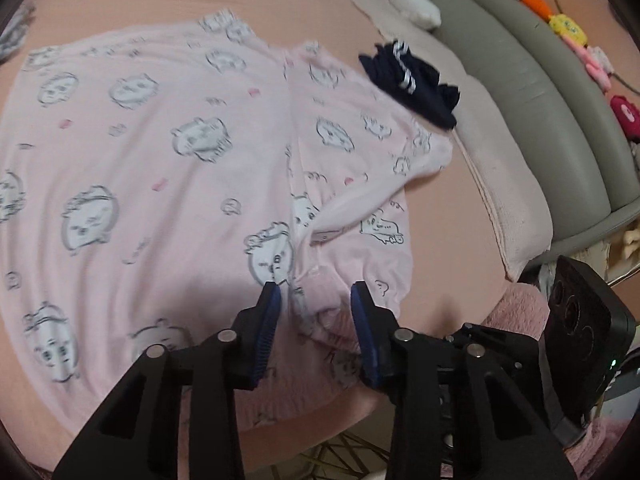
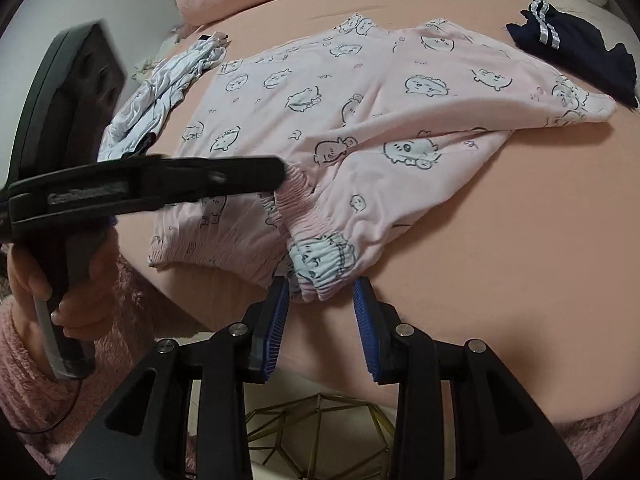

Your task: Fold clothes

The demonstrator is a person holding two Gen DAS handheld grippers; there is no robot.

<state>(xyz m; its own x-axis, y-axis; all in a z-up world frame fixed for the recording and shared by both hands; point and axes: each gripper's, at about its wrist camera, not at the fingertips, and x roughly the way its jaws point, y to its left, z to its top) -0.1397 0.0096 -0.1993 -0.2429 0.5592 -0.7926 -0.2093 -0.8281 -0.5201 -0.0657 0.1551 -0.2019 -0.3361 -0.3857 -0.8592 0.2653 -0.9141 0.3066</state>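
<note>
While the pink printed pyjama bottoms [image 2: 360, 128] lie spread on the peach bed [image 2: 520, 220], I hold my right claw [image 2: 320, 304] partly open at six o'clock, its pads either side of the gathered waistband [image 2: 320, 260] but not pinching. My left claw [image 1: 316, 312], also partly open, straddles the same elastic edge, gripping nothing. The cloth looks light, soft and floppy, so I judge the thick waistband the surest hold. A navy garment [image 2: 576, 56] lies at two o'clock.

Matt cotton pyjamas [image 2: 360, 128] (soft, printed)
</note>
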